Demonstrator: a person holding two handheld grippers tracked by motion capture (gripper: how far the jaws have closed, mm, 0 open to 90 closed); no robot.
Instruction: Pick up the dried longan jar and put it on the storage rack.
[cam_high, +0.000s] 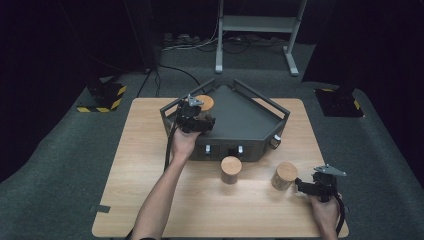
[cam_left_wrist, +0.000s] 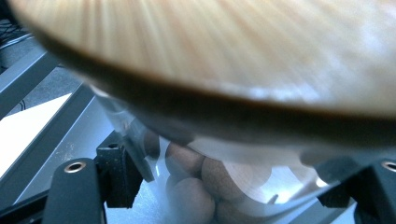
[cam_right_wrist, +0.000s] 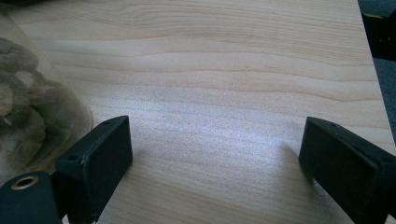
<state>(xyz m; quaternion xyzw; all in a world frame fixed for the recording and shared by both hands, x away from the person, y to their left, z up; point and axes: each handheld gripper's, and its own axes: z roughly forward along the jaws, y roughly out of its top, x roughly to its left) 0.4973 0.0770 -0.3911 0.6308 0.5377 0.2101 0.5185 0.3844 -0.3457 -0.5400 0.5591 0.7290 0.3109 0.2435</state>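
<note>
While the dark five-sided tray (cam_high: 240, 125) stands at the far middle of the wooden table (cam_high: 150, 200), two wood-lidded jars stand on the bare tabletop in front of it: a middle jar (cam_high: 231, 170) just before the tray's front wall and a right-hand jar (cam_high: 284, 176) near the right edge. Low rails border the tray, and small knobs show on its front wall. The left gripper (cam_high: 196, 119) reaches over the tray's left corner and clamps a third jar, the held jar (cam_left_wrist: 219, 182), a clear one with round brown pieces inside and a wooden lid (cam_high: 204, 102); in the left gripper view the glass body sits between the two black jaws, touching both, with the lid looming above. The right gripper (cam_high: 311, 187) lies low on the table just beside the right-hand jar; its jaws stand wide apart with only tabletop between them, that jar just outside one jaw.
</note>
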